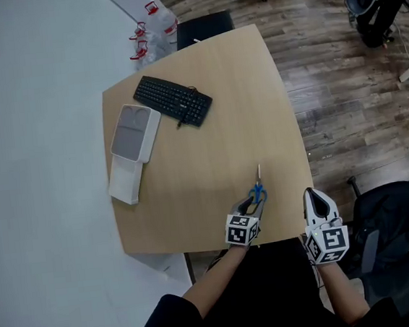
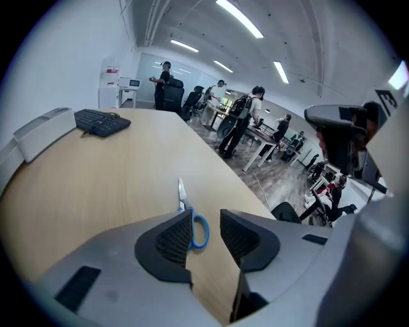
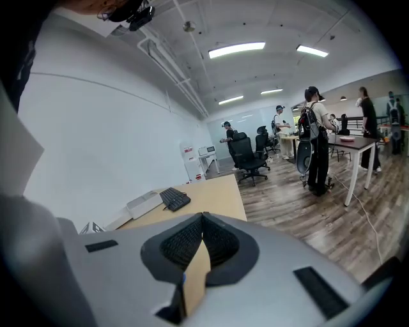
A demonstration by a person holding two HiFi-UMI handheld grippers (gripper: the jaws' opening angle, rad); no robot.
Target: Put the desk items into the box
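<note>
Head view, steeply down onto a light wooden desk with rounded corners. Near its front edge, blue-handled steel scissors, flat on the wood, blades pointing away from the person. Right at the handles, the left gripper, angled down toward them.

Through the left gripper view: left gripper with jaws spread apart. One blue handle loop of the scissors showing in the gap between the black ribbed pads, neither pad pressing on it, blades stretching ahead over the wood.

At the desk's front right corner, the right gripper, near the edge and apart from the scissors. Through the right gripper view: right gripper pressed together, pad tips touching, nothing pinched between them.

Far across the desk, toward its left side, a white rectangular box with a grey face. Just beyond it, a black computer keyboard, set at a slant. Off to the person's right on the wooden floor, a black office chair.
</note>
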